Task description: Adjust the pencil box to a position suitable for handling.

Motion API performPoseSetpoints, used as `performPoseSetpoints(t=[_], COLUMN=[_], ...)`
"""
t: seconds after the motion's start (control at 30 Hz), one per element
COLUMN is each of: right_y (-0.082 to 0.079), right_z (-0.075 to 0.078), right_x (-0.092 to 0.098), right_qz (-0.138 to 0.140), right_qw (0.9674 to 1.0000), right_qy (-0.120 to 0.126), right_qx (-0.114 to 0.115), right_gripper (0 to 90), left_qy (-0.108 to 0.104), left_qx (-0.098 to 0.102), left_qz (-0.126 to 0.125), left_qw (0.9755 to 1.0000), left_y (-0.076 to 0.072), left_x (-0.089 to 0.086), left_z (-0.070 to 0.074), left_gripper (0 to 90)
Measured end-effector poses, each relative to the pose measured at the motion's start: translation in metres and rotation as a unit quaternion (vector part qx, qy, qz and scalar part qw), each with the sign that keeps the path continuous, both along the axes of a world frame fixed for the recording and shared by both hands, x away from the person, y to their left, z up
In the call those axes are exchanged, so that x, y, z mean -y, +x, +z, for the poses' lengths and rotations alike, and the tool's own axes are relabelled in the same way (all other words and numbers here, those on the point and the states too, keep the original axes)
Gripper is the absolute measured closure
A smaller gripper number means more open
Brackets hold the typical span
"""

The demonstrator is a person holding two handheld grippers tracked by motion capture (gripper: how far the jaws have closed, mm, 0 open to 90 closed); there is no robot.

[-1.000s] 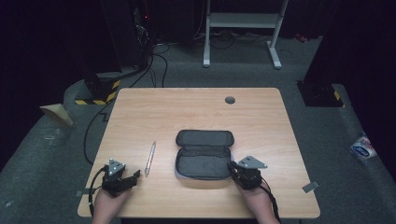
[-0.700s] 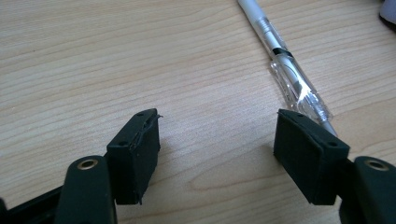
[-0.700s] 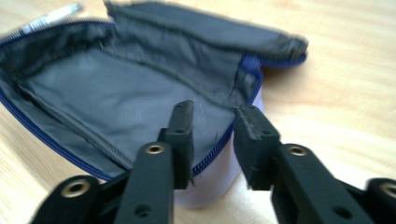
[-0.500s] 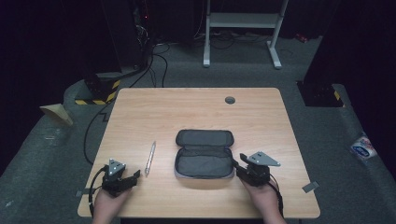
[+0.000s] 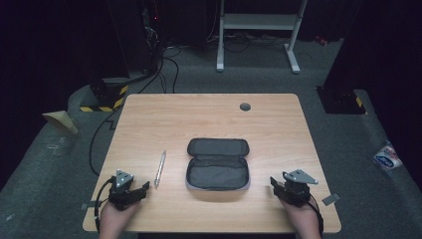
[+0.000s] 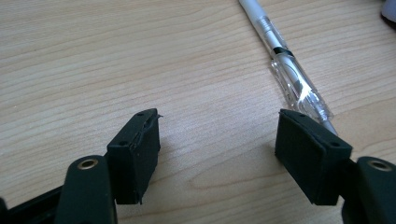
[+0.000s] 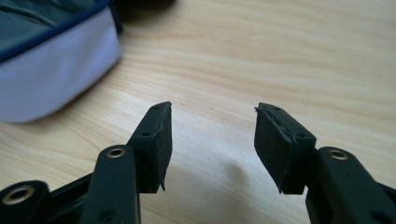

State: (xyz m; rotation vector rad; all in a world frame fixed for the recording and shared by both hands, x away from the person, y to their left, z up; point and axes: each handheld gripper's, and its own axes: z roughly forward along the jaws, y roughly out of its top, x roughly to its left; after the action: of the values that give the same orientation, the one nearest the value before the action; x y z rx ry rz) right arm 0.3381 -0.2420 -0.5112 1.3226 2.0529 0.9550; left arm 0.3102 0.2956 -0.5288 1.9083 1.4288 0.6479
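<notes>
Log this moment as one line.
left gripper: open, empty, beside pen | right gripper: open, empty | pencil case: unzipped, mid-table

table (image 5: pixel 209 119) evenly lit | surroundings dark | tool views blurred near edges

On my table (image 5: pixel 149 119) I count one pen (image 5: pixel 159 168), one open case (image 5: pixel 218 164), and my two grippers, left (image 5: pixel 142 188) and right (image 5: pixel 275 183).
</notes>
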Motion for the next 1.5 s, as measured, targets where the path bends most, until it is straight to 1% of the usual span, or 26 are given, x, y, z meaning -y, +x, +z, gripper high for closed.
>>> performPoseSetpoints(t=[0.1,0.17,0.2,0.23,0.3,0.37,0.4,0.43,0.53,0.6,0.67,0.73,0.77,0.83,0.87,0.97,1.07,1.1,1.13,1.17,1.2,1.27,1.33,1.4,1.43,1.5], right_y=[0.001,0.002,0.002,0.003,0.004,0.004,0.004,0.004,0.004,0.003,0.003,0.003,0.003,0.003,0.003,0.003,0.003,0.003,0.003,0.003,0.003,0.003,0.003,0.003,0.003,0.003], right_z=[-0.003,-0.005,-0.005,-0.006,-0.01,-0.011,-0.011,-0.011,-0.012,-0.012,-0.012,-0.012,-0.012,-0.012,-0.012,-0.012,-0.012,-0.012,-0.012,-0.012,-0.012,-0.012,-0.012,-0.012,-0.012,-0.012], right_x=[0.003,0.005,0.006,0.007,0.007,0.008,0.008,0.008,0.009,0.008,0.007,0.007,0.008,0.008,0.008,0.008,0.008,0.008,0.008,0.008,0.008,0.008,0.008,0.008,0.008,0.007], right_qz=[-0.006,-0.012,-0.016,-0.016,-0.018,-0.018,-0.019,-0.019,-0.02,-0.022,-0.027,-0.027,-0.026,-0.026,-0.025,-0.024,-0.024,-0.024,-0.024,-0.025,-0.025,-0.024,-0.024,-0.025,-0.025,-0.025], right_qw=[0.9997,0.9994,0.9991,0.9991,0.9987,0.9989,0.9989,0.9989,0.9989,0.9988,0.9988,0.9988,0.9988,0.9988,0.9988,0.9988,0.9988,0.9988,0.9988,0.9988,0.9988,0.9988,0.9988,0.9988,0.9988,0.9988], right_qy=[-0.012,-0.011,-0.007,-0.006,-0.009,-0.003,-0.004,-0.004,-0.002,-0.002,-0.003,-0.002,-0.001,-0.001,-0.001,-0.001,-0.001,-0.002,-0.002,-0.002,-0.002,-0.002,-0.002,-0.002,-0.002,-0.002], right_qx=[-0.02,-0.032,-0.039,-0.04,-0.047,-0.044,-0.042,-0.042,-0.043,-0.043,-0.041,-0.042,-0.043,-0.042,-0.042,-0.042,-0.042,-0.042,-0.042,-0.042,-0.042,-0.042,-0.041,-0.042,-0.042,-0.041], right_gripper=[43.5,42.1,41.2,40.7,39.4,38.4,38.2,38.3,38.3,38.3,38.7,38.6,38.6,38.6,38.6,38.6,38.7,38.7,38.7,38.7,38.7,38.7,38.8,38.8,38.8,38.9], left_qy=[0.001,0.001,0.001,-0.001,0.003,0.007,0.003,0.001,-0.003,0.003,0.017,0.026,0.022,0.028,0.026,0.011,0.001,-0.006,-0.007,-0.007,-0.003,-0.007,-0.01,-0.007,-0.009,-0.014], left_qx=[0.0,-0.003,-0.004,-0.004,-0.01,-0.031,-0.043,-0.048,-0.033,-0.024,-0.008,0.0,0.004,0.007,0.01,0.017,0.02,0.027,0.033,0.03,0.025,0.027,0.026,0.023,0.02,0.012], left_qz=[0.001,0.003,0.002,0.003,-0.002,0.0,0.002,0.002,0.001,-0.003,-0.009,-0.013,-0.012,-0.017,-0.014,-0.011,-0.005,-0.004,-0.004,-0.006,-0.009,-0.009,-0.018,-0.025,-0.031,-0.031], left_qw=[1.0,1.0,1.0,1.0,0.9999,0.9995,0.9991,0.9989,0.9994,0.9997,0.9998,0.9996,0.9997,0.9995,0.9995,0.9997,0.9998,0.9996,0.9994,0.9995,0.9996,0.9996,0.9994,0.9994,0.9993,0.9993], left_y=[0.001,0.002,0.002,0.002,0.004,0.007,0.009,0.009,0.01,0.009,0.009,0.01,0.011,0.015,0.018,0.025,0.029,0.03,0.03,0.032,0.034,0.035,0.039,0.044,0.048,0.052], left_x=[0.001,0.002,0.001,0.002,0.001,0.003,0.004,0.004,0.008,0.011,0.018,0.022,0.024,0.027,0.03,0.033,0.038,0.04,0.041,0.041,0.043,0.044,0.047,0.05,0.052,0.053], left_z=[0.0,0.0,0.0,0.0,0.001,0.005,0.007,0.009,0.017,0.022,0.032,0.039,0.042,0.048,0.051,0.057,0.055,0.052,0.049,0.048,0.046,0.044,0.042,0.037,0.033,0.026], left_gripper=[30.3,28.4,27.2,26.4,24.3,23.2,23.1,23.8,24.7,24.8,24.7,24.7,24.7,24.8,24.7,24.9,25.1,25.3,26.4,27.6,28.0,28.3,29.7,30.5,30.7,32.9])
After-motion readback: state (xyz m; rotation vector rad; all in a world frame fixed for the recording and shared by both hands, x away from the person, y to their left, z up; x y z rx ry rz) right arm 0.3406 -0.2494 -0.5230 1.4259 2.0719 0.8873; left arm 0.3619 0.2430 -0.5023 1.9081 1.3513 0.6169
